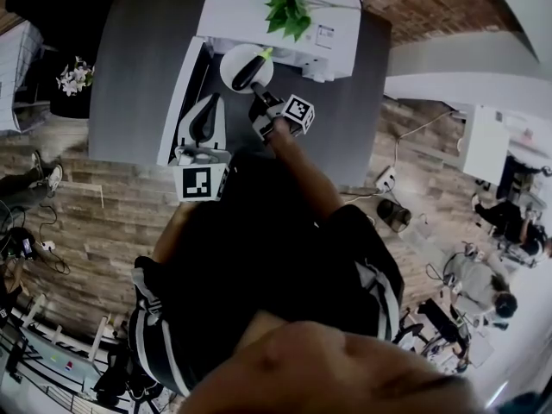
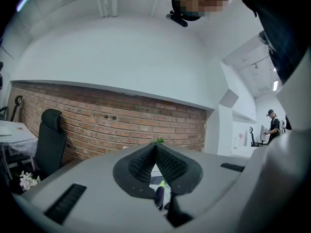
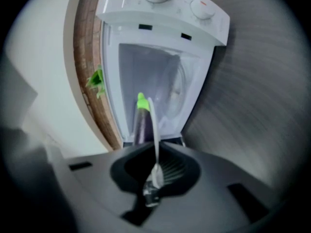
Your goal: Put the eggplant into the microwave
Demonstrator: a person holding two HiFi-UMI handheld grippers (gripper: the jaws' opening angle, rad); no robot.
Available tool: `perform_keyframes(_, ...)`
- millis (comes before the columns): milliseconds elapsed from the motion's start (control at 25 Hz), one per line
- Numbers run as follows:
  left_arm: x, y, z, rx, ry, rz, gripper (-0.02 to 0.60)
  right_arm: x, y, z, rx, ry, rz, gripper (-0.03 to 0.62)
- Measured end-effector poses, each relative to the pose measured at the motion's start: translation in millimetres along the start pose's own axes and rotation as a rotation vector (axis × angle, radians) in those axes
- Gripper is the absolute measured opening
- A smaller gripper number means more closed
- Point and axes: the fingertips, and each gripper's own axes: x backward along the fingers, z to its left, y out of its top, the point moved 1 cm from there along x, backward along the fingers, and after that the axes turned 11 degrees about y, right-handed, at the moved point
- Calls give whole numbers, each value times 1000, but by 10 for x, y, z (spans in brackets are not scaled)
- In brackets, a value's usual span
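A dark purple eggplant (image 1: 248, 72) with a green stem lies on a small white plate (image 1: 233, 59). My right gripper (image 1: 257, 90) is shut on the plate's near rim and holds it at the mouth of the white microwave (image 1: 289, 20). In the right gripper view the plate (image 3: 153, 125) shows edge-on between the jaws of that gripper (image 3: 156, 165), with the eggplant (image 3: 141, 123) on its left side and the open microwave (image 3: 160, 76) cavity straight ahead. My left gripper (image 1: 207, 103) hovers by the open door (image 1: 177, 102), jaws shut with nothing between them (image 2: 155, 147). The eggplant (image 2: 159, 196) peeks out below them.
A green plant (image 1: 289, 5) stands on top of the microwave, which sits on a grey table (image 1: 138, 76). Left of the table are white flowers (image 1: 76, 78) and a black chair (image 2: 48, 140) by a brick wall. People work at desks at the far right (image 1: 500, 222).
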Motion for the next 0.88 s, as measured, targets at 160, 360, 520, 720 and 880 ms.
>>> perform_keyframes(160, -37, 5, 18, 1, -5, -2, 35, -84, 77, -73, 0, -4, -17, 38)
perform_keyframes(360, -88, 22, 43, 18, -8, -7, 35, -160, 186, -163, -1, 0, -60, 38)
perform_keyframes(520, -99, -11, 44, 13, -15, 14, 35, -218, 211, -236, 5, -11, -64, 38)
perform_keyframes(720, -120, -10, 66, 17, -14, 8, 35, -303, 236, -329, -3, -13, -78, 38)
perform_keyframes(880, -139, -31, 95, 7, -15, 16, 35, -372, 263, -375, -9, -1, -95, 38)
